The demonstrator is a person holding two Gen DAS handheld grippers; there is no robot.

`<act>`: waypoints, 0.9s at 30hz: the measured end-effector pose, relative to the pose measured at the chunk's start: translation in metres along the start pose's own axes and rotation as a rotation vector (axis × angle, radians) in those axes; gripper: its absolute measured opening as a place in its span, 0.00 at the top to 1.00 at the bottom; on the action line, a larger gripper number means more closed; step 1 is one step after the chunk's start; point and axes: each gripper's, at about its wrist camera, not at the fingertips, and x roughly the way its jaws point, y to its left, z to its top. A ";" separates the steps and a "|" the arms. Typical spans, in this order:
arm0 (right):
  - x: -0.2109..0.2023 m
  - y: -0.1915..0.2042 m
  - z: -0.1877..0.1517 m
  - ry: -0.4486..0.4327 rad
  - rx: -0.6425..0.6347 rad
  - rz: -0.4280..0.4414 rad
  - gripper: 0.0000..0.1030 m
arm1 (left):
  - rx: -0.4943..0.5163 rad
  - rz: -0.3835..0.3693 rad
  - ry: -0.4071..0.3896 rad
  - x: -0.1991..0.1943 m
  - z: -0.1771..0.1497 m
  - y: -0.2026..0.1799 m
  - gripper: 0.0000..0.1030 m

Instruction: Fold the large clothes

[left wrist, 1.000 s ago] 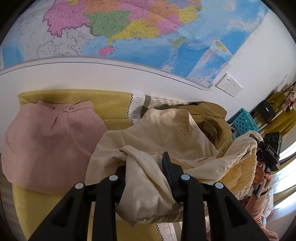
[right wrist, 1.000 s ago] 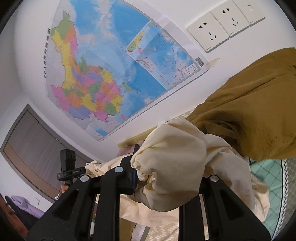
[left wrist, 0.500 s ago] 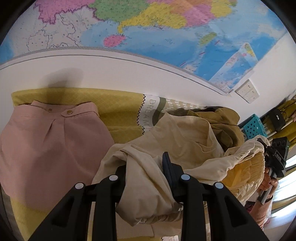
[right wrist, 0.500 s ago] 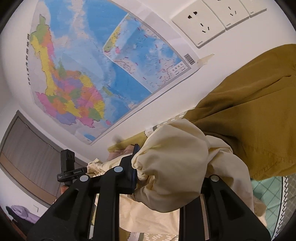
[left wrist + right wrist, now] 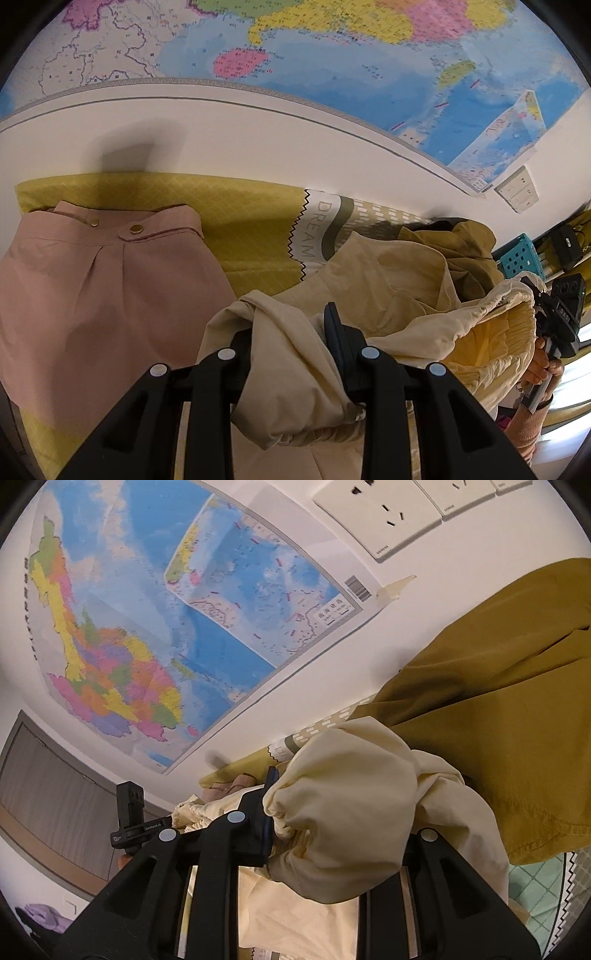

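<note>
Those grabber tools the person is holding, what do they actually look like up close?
Each is matte black plastic. The left gripper has angular struts with round silver rivets and dark blue finger pads. The right gripper looks the same. In the left view, a bare hand with a pink knitted sleeve cuff holds the right tool.

From my left wrist camera, the cream garment (image 5: 388,280) bunched over the left gripper (image 5: 291,354), so I could not see the left finger's pad at all. The pink skirt (image 5: 103,288) ran off the frame's left edge. On the right wrist camera, the cream cloth buried the right gripper (image 5: 332,812) — its right finger was wholly hidden. The mustard garment (image 5: 498,720) was cut by the right edge, and the map's (image 5: 166,627) print was too small to read.
</note>
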 end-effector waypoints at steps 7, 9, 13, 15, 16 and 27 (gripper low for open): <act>0.007 -0.005 0.005 0.008 0.009 -0.014 0.79 | 0.001 0.011 0.007 0.008 0.005 0.001 0.73; 0.010 -0.008 0.006 0.011 0.015 -0.019 0.79 | -0.003 0.012 0.010 0.010 0.006 0.001 0.73; 0.016 -0.012 0.009 0.018 0.029 -0.032 0.79 | -0.010 0.016 0.019 0.016 0.009 0.004 0.73; 0.020 -0.016 0.010 0.021 0.039 -0.037 0.79 | -0.014 0.016 0.023 0.018 0.010 0.006 0.73; 0.021 -0.017 0.011 0.023 0.042 -0.036 0.79 | -0.018 0.017 0.025 0.019 0.010 0.006 0.73; 0.030 -0.025 0.015 0.038 0.056 -0.054 0.76 | -0.031 0.038 0.045 0.031 0.015 0.008 0.73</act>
